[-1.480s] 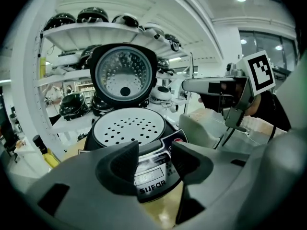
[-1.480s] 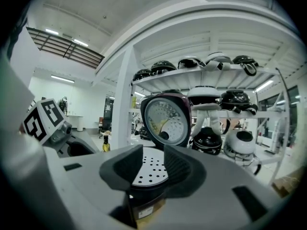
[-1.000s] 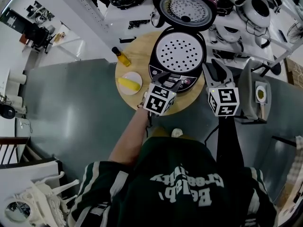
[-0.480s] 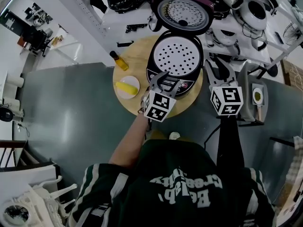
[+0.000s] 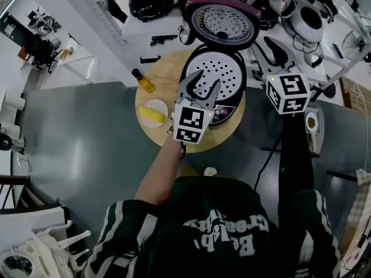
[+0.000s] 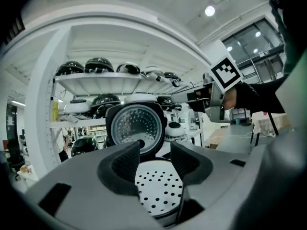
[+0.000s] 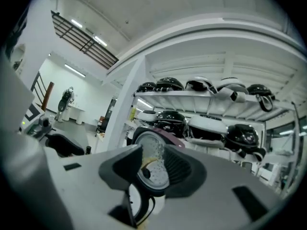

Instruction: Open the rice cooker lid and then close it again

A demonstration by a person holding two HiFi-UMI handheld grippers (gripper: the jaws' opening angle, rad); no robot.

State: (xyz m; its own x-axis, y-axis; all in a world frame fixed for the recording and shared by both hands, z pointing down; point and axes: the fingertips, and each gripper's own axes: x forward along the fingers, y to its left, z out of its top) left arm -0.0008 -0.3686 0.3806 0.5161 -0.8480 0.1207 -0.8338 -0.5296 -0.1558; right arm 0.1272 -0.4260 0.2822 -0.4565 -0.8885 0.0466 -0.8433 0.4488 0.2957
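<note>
Now the round wooden bench (image 5: 165, 77) holds the black rice cooker (image 5: 215, 74). Its lid (image 5: 223, 22) stands up, wide open. The left gripper (image 6: 154, 150) hangs over the cooker's front, jaws apart and empty. The right gripper (image 7: 153, 162) hangs beside it, also open and empty.

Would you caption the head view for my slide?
Left gripper and right gripper hover, jaws apart, by the open rice cooker on a table.
</note>
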